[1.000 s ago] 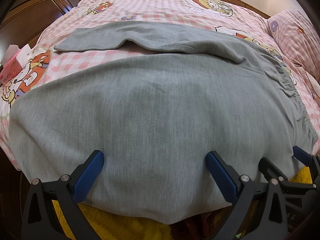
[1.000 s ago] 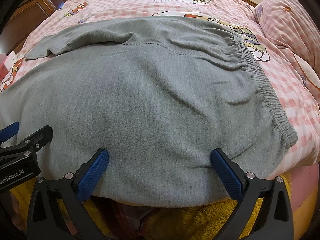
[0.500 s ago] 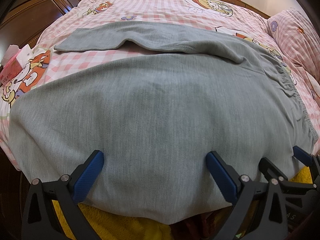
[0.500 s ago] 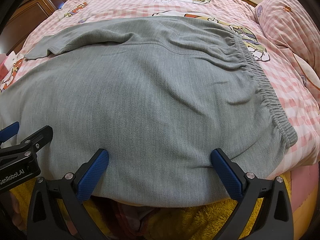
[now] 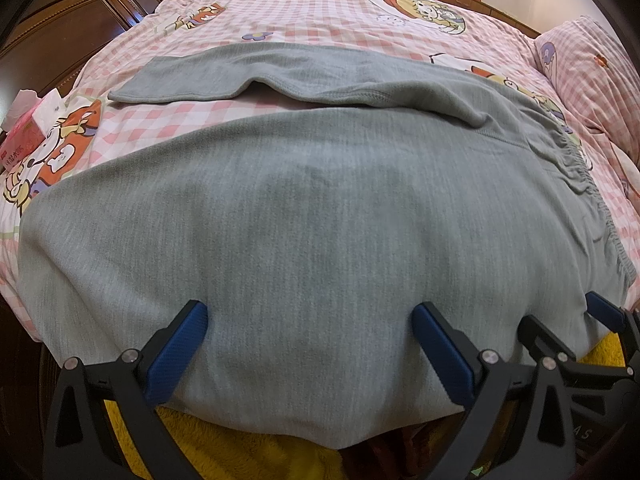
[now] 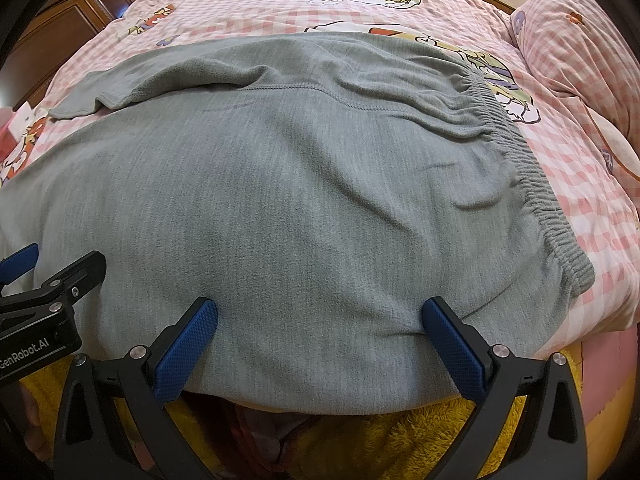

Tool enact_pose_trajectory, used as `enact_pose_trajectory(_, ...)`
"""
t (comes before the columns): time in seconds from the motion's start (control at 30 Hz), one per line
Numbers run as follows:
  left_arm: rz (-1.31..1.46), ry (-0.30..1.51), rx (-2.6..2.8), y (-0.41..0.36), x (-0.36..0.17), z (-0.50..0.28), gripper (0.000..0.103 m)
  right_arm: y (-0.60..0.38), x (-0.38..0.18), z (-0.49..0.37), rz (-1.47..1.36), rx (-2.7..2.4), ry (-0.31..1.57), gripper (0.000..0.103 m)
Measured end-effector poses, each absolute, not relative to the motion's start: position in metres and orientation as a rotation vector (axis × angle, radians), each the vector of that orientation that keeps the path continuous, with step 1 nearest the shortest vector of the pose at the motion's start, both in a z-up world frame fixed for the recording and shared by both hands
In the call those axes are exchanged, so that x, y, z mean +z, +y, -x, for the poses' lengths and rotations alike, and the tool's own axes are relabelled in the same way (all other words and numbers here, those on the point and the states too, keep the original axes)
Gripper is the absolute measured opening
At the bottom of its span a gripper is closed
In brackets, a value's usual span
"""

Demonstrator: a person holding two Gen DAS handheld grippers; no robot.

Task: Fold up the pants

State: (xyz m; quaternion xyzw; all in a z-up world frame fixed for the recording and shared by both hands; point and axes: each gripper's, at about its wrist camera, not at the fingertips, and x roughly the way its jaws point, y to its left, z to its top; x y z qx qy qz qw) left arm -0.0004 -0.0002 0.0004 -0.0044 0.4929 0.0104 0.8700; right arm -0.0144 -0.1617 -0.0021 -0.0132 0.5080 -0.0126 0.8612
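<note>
Nearest to both cameras, the two claws are at the near edge of the bed, side by side. The left gripper (image 5: pixel 306 332) has its blue ribbed pads wide apart, and between them lies the near edge of the grey knitted pants with an elastic waistband (image 5: pixel 320 208); the pads seem to rest on or just above the cloth, but they do not pinch it. The right gripper (image 6: pixel 320 326) is spread in the same way, closer to the waistband side, and it also holds nothing. Under the near edge of the pants a yellow fluffy blanket (image 6: pixel 400 432) shows. The pants lie flat on the pink checked bedsheet with cartoon prints (image 5: pixel 320 12), the gathered waistband (image 6: pixel 532 176) to the right and the legs going to the left. The near leg is spread wide in front of the claws, and the far leg (image 5: pixel 224 76) lies behind it, apart from it, with a strip of sheet between the two. So no fold appears to be made yet: the task seems to be at its start, and the likely first step is to grasp the near edge and bring one leg over the other. At the far left a pink tissue box (image 5: pixel 24 132) stands on the bed, and at the far right a pink checked pillow (image 6: pixel 580 52) lies.
</note>
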Motion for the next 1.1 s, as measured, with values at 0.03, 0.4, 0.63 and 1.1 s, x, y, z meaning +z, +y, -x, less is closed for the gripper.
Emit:
enact_pose_trajectory(0.03, 0.010, 1.030, 0.020, 0.000, 0.000, 0.001, 0.103, -0.162, -0.001, 0.014, 0.028, -0.025, 1.068, 0.103)
enact_pose_trajectory(0.4, -0.024, 1.088, -0.066, 0.009, 0.016, -0.008, 0.103, -0.171, 0.016, 0.004, 0.027, 0.037, 1.115, 0.103)
enact_pose_trajectory(0.63, -0.038, 1.036, -0.070, 0.036, 0.051, -0.027, 0.103, -0.202, 0.050, -0.021, -0.006, 0.059, 1.069, 0.103)
enact_pose_trajectory(1.1, 0.082, 1.071, 0.014, 0.119, 0.082, -0.146, 0.103, -0.266, 0.078, -0.119, -0.052, 0.019, 1.062, 0.103)
